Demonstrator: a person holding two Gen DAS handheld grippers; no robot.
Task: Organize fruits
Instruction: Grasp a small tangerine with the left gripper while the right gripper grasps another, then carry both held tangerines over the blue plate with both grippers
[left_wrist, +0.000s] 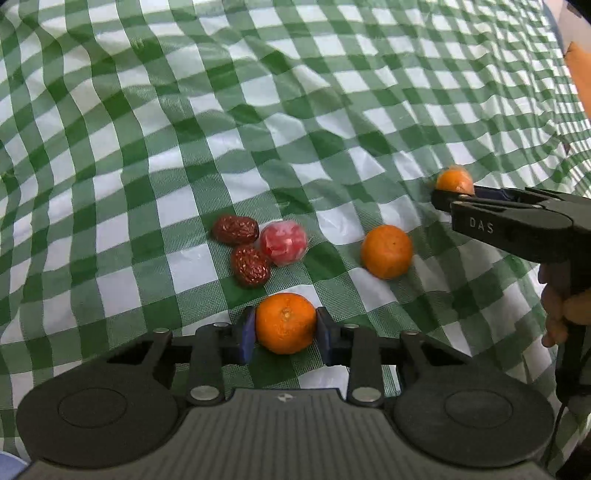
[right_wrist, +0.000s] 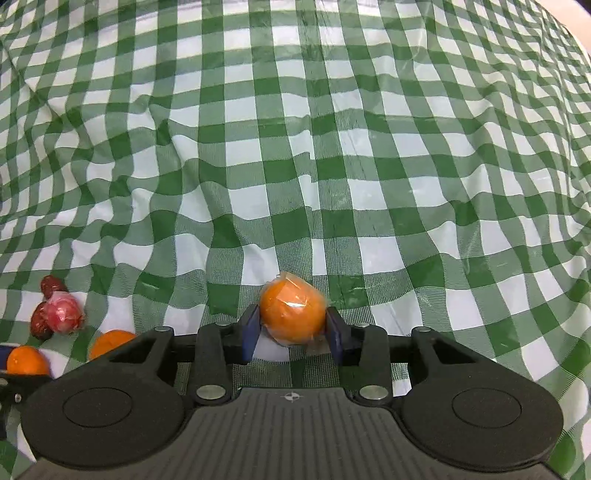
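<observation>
My left gripper (left_wrist: 285, 332) is shut on a mandarin (left_wrist: 285, 323) just above the green checked cloth. My right gripper (right_wrist: 293, 334) is shut on a plastic-wrapped orange fruit (right_wrist: 292, 315); that fruit (left_wrist: 454, 180) and the right gripper (left_wrist: 448, 195) also show at the right in the left wrist view. A loose mandarin (left_wrist: 386, 251) lies between them. Two red dates (left_wrist: 236, 229) (left_wrist: 250, 266) and a wrapped red fruit (left_wrist: 283, 242) lie together just ahead of my left gripper. In the right wrist view the same group (right_wrist: 62, 312) lies at the far left.
The wrinkled green and white checked cloth (left_wrist: 258, 110) covers the whole surface. An orange object (left_wrist: 580, 74) stands at the far right edge of the left wrist view. A hand (left_wrist: 557, 306) grips the right tool's handle.
</observation>
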